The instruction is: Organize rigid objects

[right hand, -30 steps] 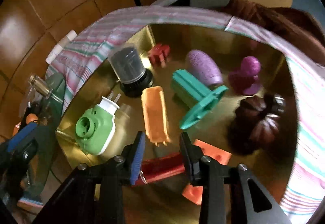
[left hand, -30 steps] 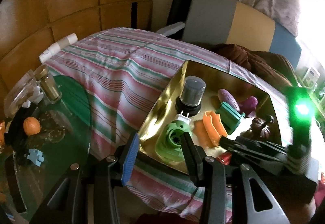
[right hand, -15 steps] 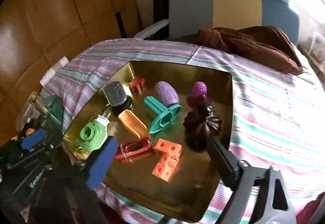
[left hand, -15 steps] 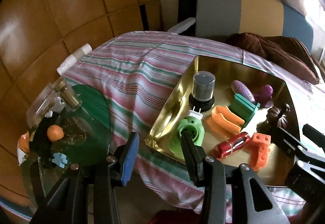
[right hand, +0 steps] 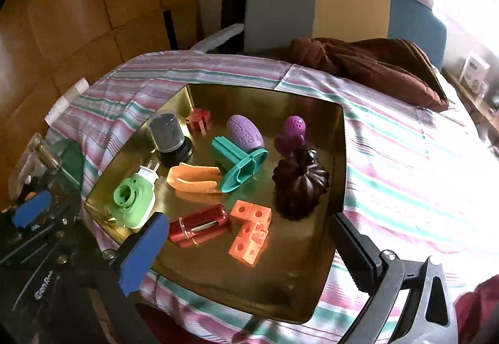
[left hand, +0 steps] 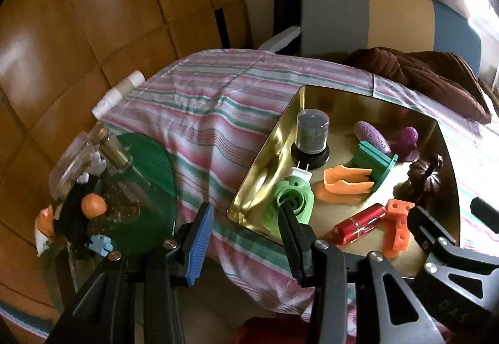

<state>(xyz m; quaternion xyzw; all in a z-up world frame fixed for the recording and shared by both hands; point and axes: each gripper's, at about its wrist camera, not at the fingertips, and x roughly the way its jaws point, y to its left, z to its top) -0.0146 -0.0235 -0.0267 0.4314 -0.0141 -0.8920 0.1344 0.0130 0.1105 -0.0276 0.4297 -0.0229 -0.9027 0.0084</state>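
Right gripper point(right hand: 243, 247): your jaws are opening wide, nothing between them, hovering over the tray's near edge.
Left gripper point(left hand: 246, 238): half open, empty, at the tray's near-left corner.
Tray point(right hand: 338, 138): gold, on the striped cloth, holding everything sorted so far.
Red tube point(right hand: 199, 224): lies free just ahead of your right jaws, long axis running across them.
Next target: likely the orange ball point(left hand: 93, 205) on the glass table, off to the left; your left hand is nearer.
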